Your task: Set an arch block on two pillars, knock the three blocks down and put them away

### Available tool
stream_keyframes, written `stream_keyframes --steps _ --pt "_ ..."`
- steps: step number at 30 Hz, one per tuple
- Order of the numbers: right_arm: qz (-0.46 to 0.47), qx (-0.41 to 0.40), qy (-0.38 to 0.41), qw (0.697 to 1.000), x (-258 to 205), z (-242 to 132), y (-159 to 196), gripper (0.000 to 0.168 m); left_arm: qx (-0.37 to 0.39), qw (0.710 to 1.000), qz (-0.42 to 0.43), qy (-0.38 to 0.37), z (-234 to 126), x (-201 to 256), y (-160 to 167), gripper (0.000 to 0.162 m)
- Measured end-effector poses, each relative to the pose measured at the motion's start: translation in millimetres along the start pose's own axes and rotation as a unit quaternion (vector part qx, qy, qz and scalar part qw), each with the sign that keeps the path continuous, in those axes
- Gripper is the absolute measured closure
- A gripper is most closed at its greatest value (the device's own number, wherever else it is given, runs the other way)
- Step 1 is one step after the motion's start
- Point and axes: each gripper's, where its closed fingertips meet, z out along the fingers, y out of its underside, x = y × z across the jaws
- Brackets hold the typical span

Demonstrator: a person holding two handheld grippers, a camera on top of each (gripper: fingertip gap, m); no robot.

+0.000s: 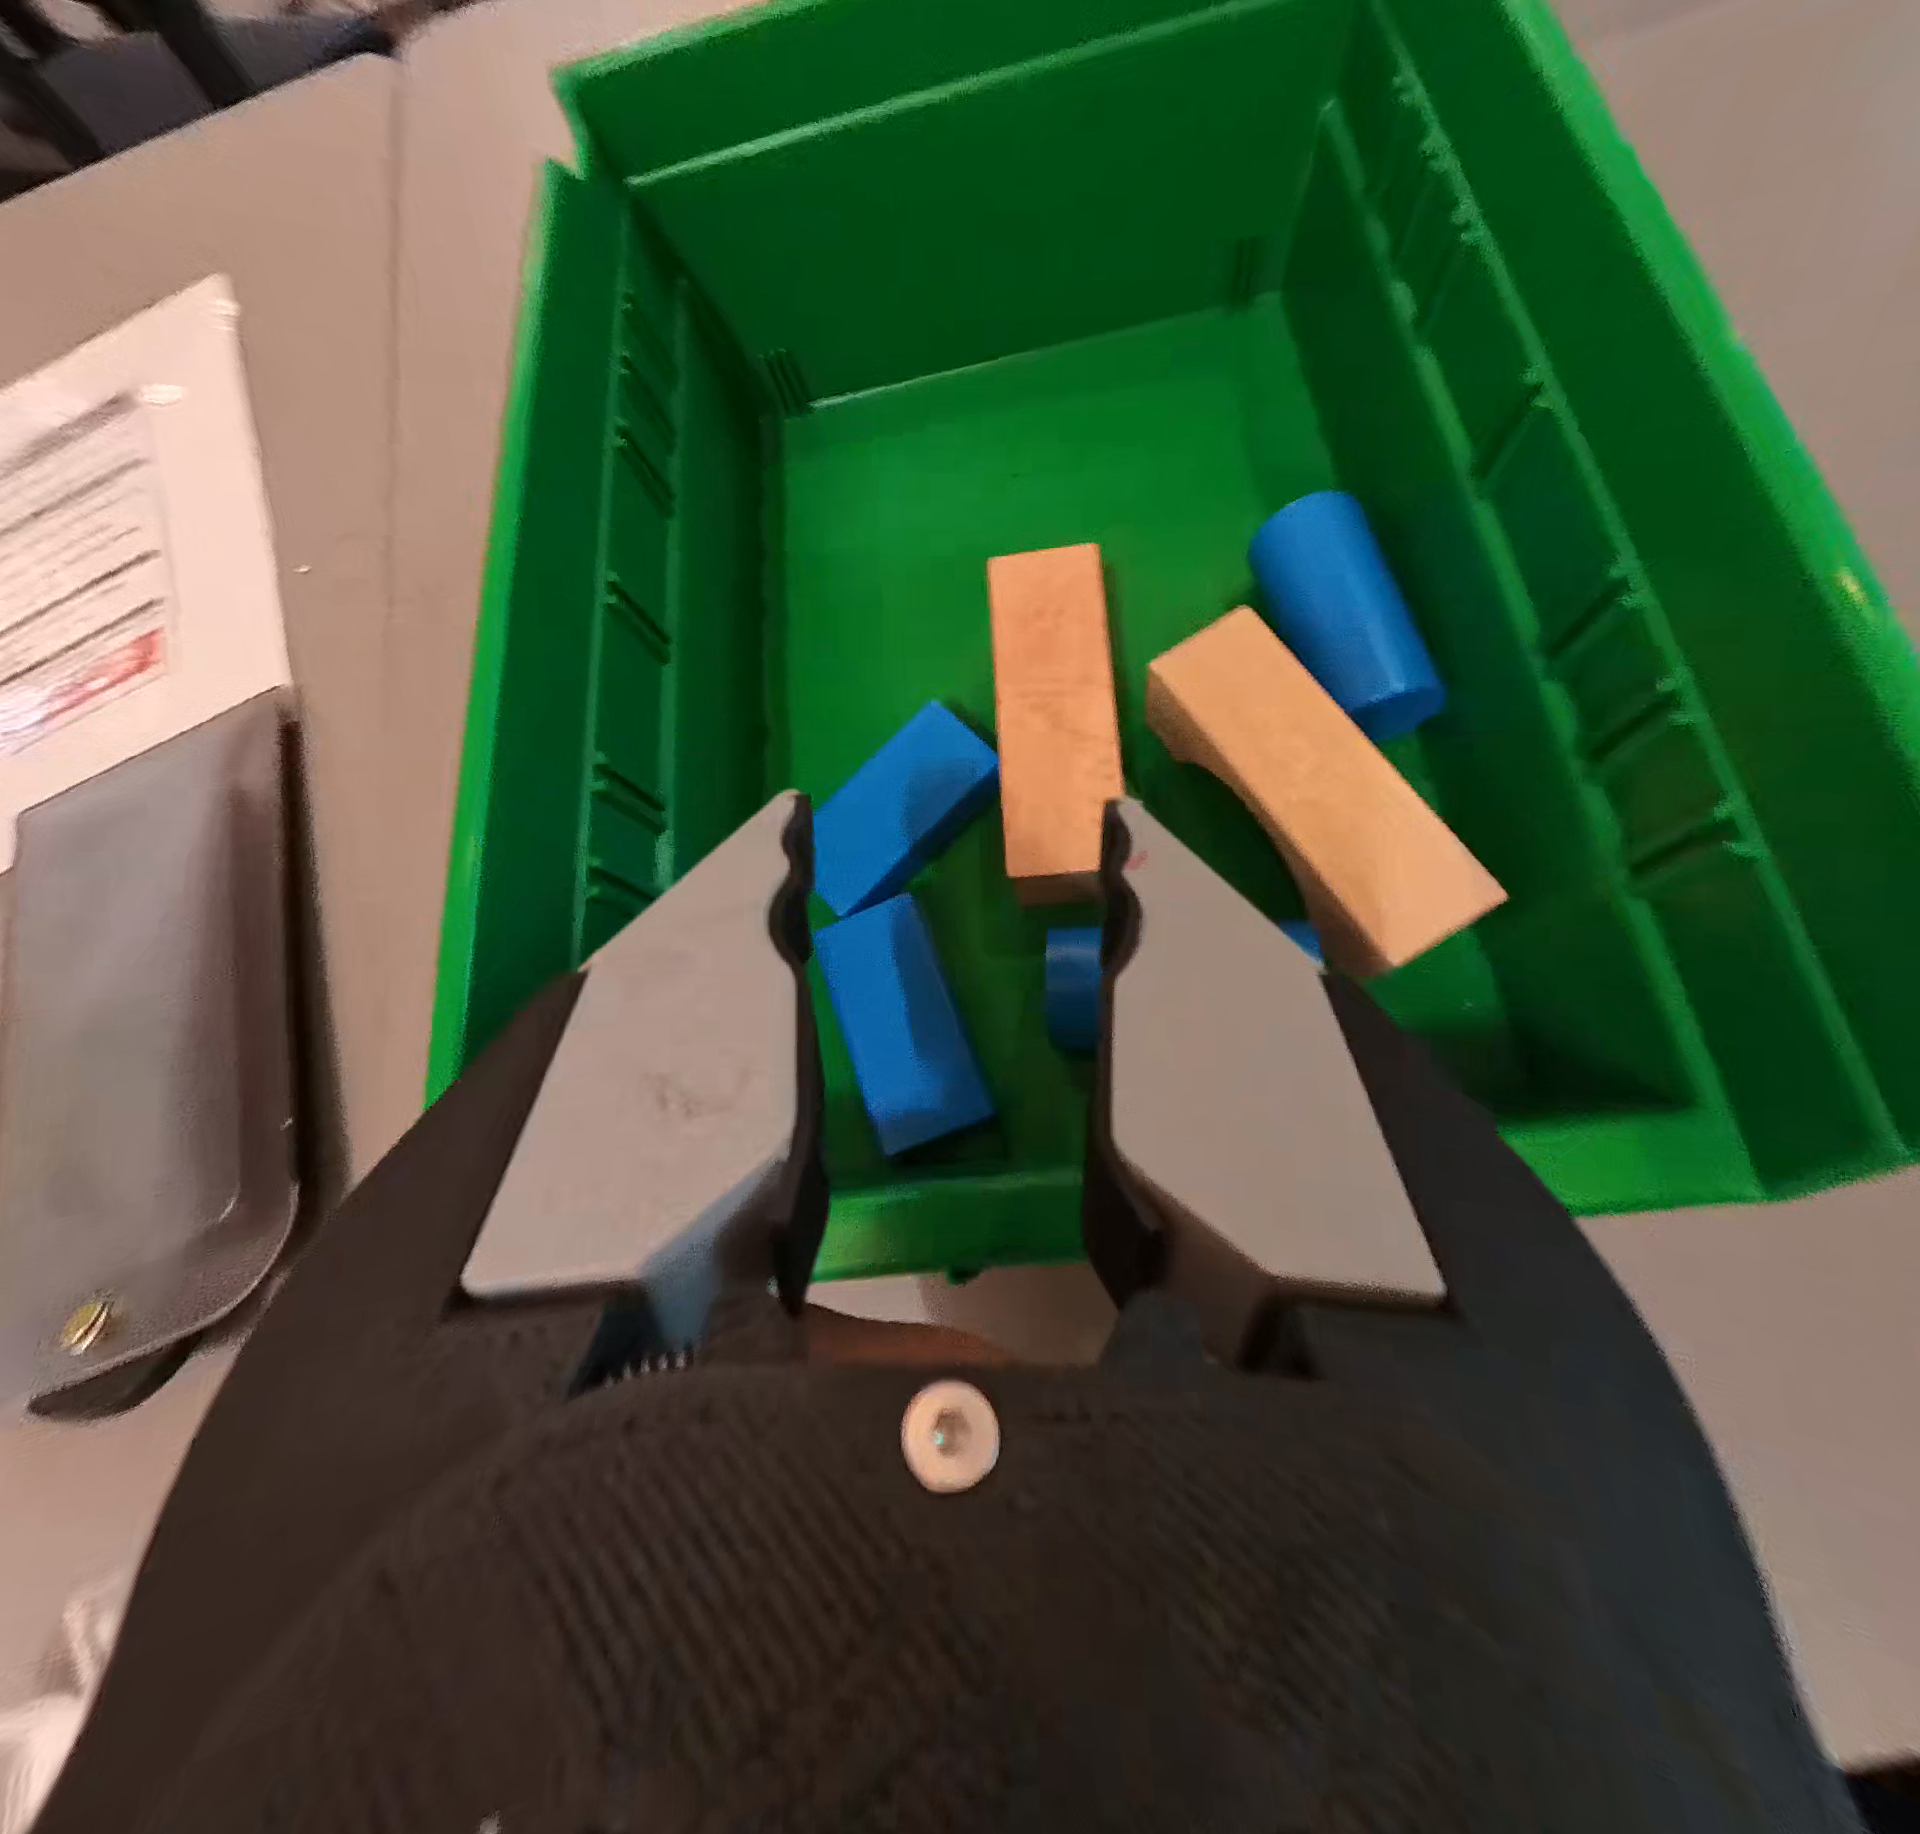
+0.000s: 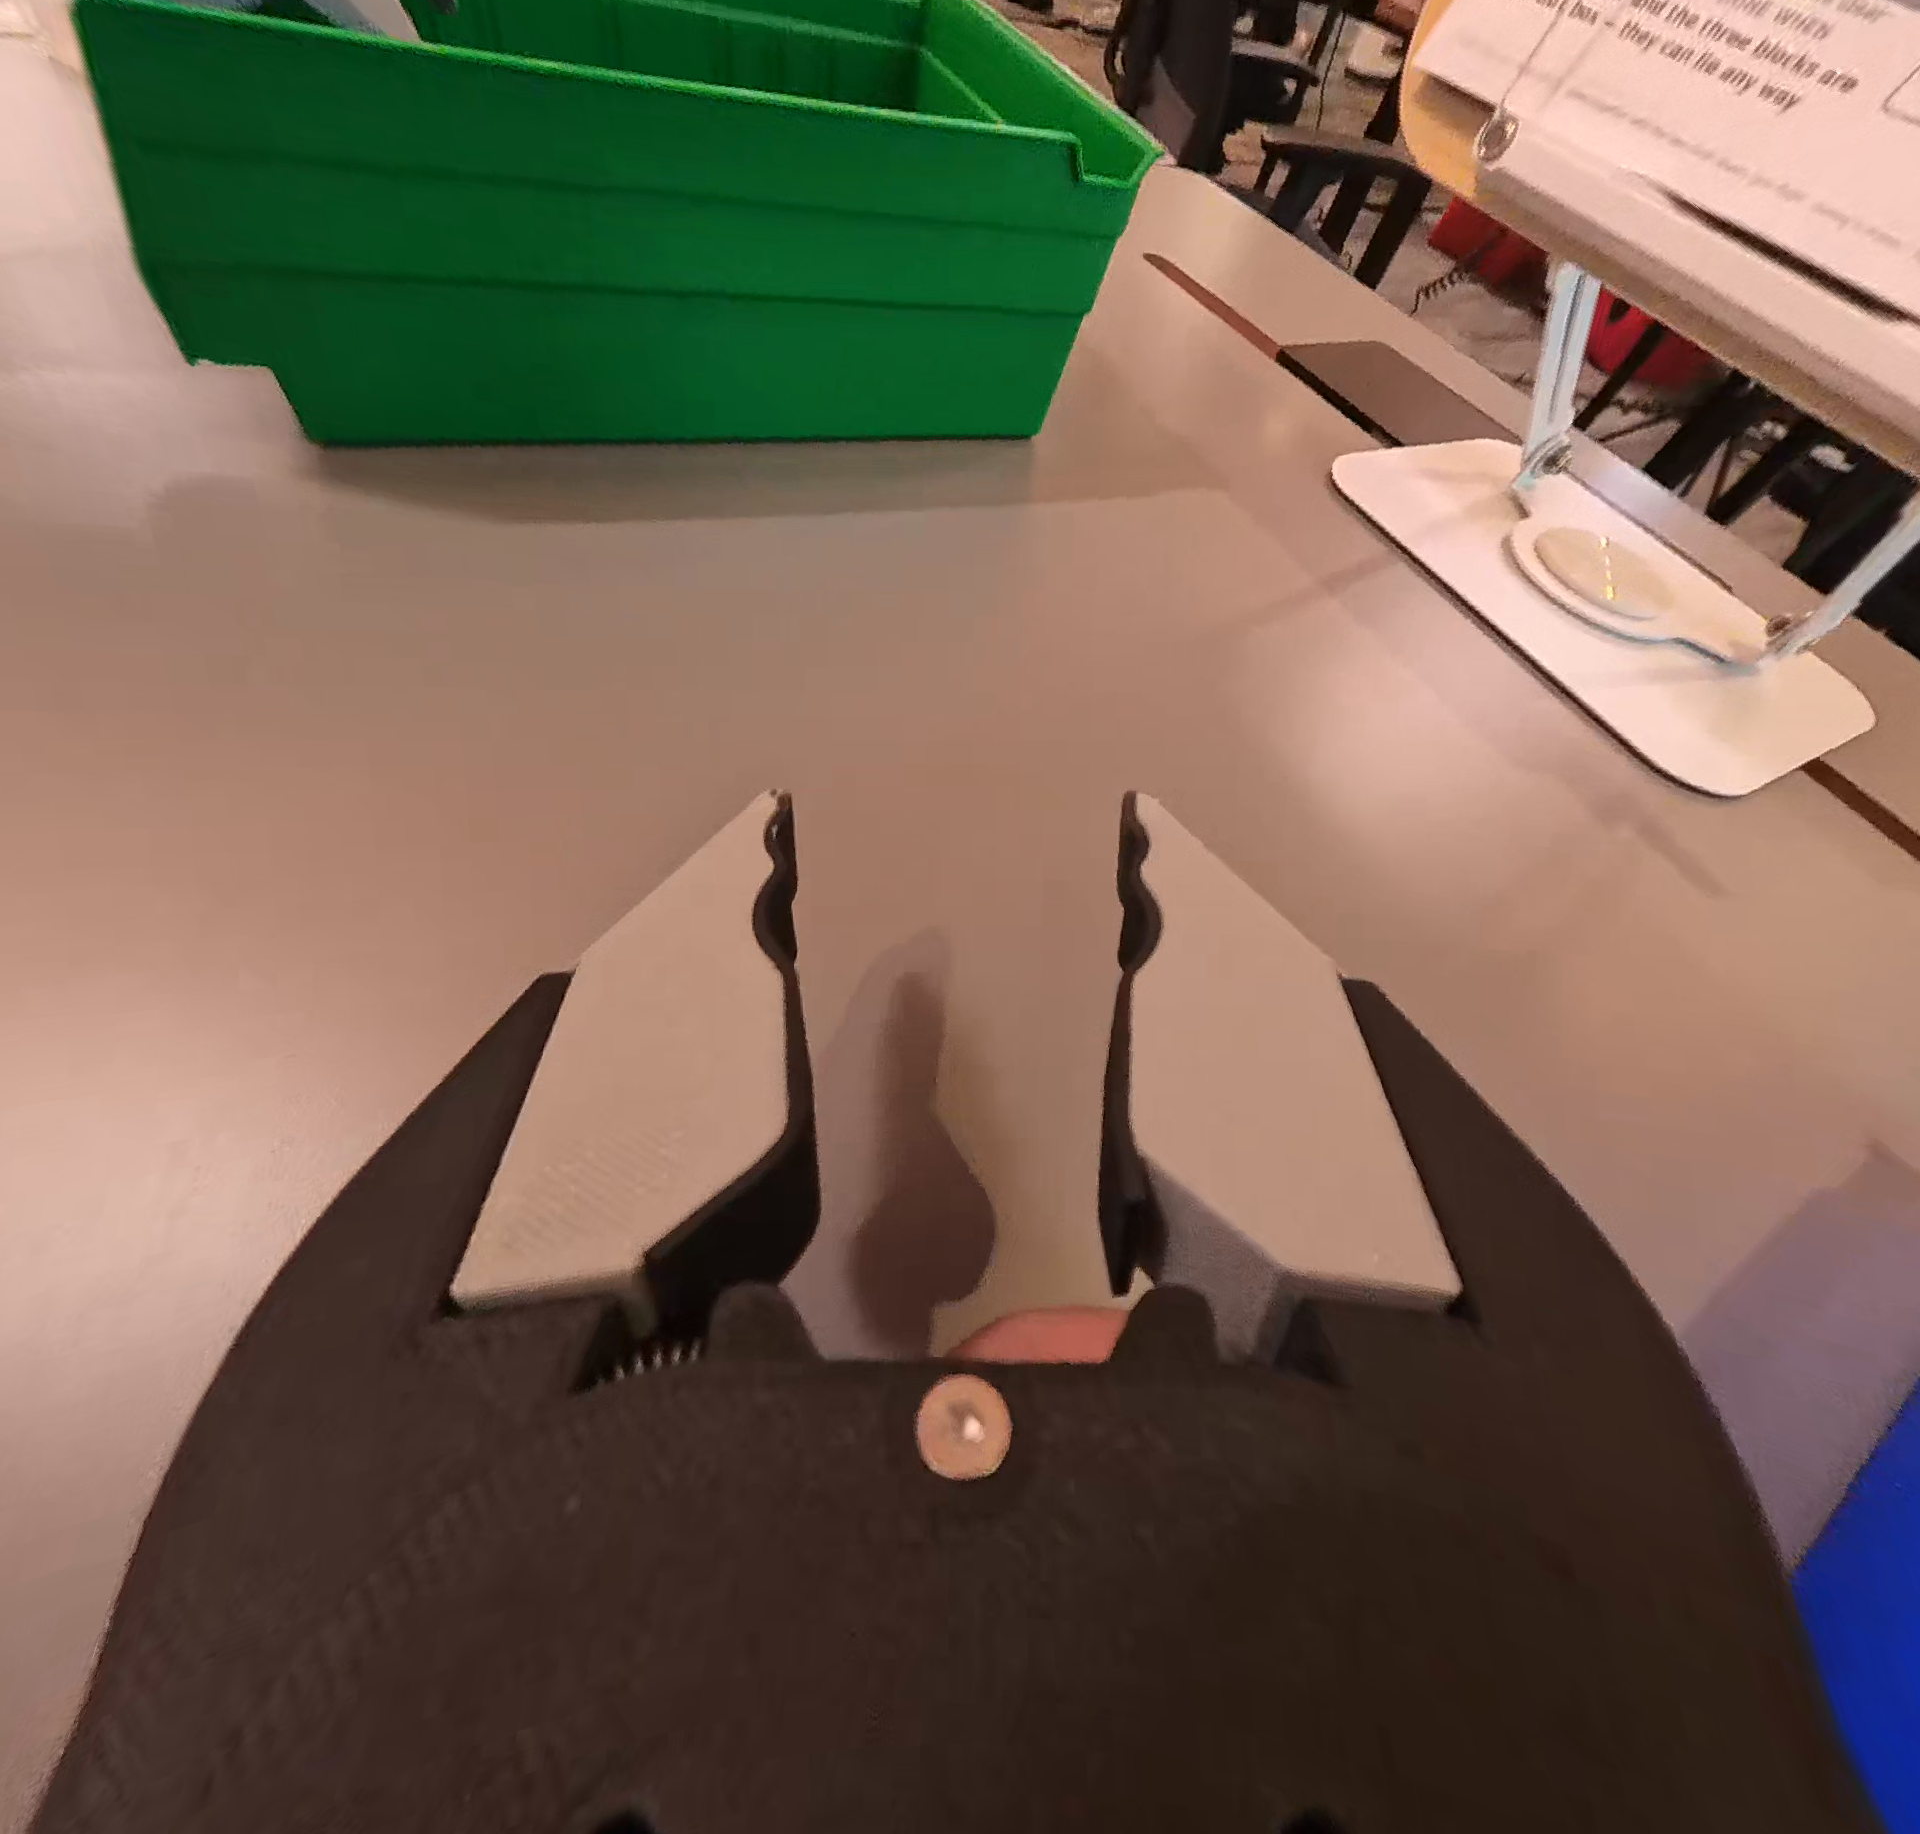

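I hold my left gripper point(image 1: 956, 849) above the near end of the green bin point(image 1: 1039, 226), its fingers spread with nothing between them, which looks to me like a release over the bin so blocks fall inside. In the bin, the arch point(image 1: 1320, 787), pale bare wood with a curved hollow cut into one long side, lies tilted toward the right wall, its near end raised. Just left of it a plain wooden bar point(image 1: 1055, 714) lies flat along the bin floor. A blue cylinder point(image 1: 1345, 610) rests on its side beyond the arch, beside the right wall. Two blue painted blocks point(image 1: 899, 953) lie nearer the left wall, and another blue piece shows partly behind my finger. The bin is smooth moulded plastic with ribbed inner walls. My right gripper point(image 2: 956, 849) hovers low over the bare grey table point(image 2: 520, 745), on the near side of the bin point(image 2: 623, 257), also spread and empty. I judge the putting away nearly or fully done.
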Motion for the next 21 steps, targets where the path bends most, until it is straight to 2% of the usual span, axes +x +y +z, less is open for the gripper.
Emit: stream_keyframes --steps 3,6,9,13,14,15,21 --pt "-0.021 0.007 0.011 1.0 1.0 -7.5 0.2 0.109 -0.051 0.992 0.024 0.109 5.2 18.5 7.3 0.112" --pt "-0.035 0.002 0.022 0.999 2.0 -7.6 2.2 0.109 -0.101 0.986 0.007 0.133 18.1 10.0 3.0 0.109" --pt "-0.03 0.004 0.018 0.999 -0.9 -7.8 0.5 0.109 -0.129 0.977 -0.014 0.17 32.9 24.4 -3.3 0.109" --pt "-0.047 0.019 0.032 0.998 -0.8 -11.0 -6.9 0.11 -0.188 0.977 0.03 0.097 55.0 18.7 21.8 0.108" --pt "-0.056 0.024 0.044 0.997 1.9 -11.8 -8.9 0.111 -0.183 0.979 0.032 0.086 57.6 18.6 22.4 0.107" --pt "-0.063 0.027 0.054 0.996 4.7 -12.1 -9.9 0.111 -0.174 0.981 0.033 0.076 58.8 18.3 20.9 0.115" --pt "-0.076 0.017 0.094 0.992 20.8 -12.0 -3.1 0.113 -0.144 0.987 0.064 0.022 70.2 13.3 13.2 0.131"
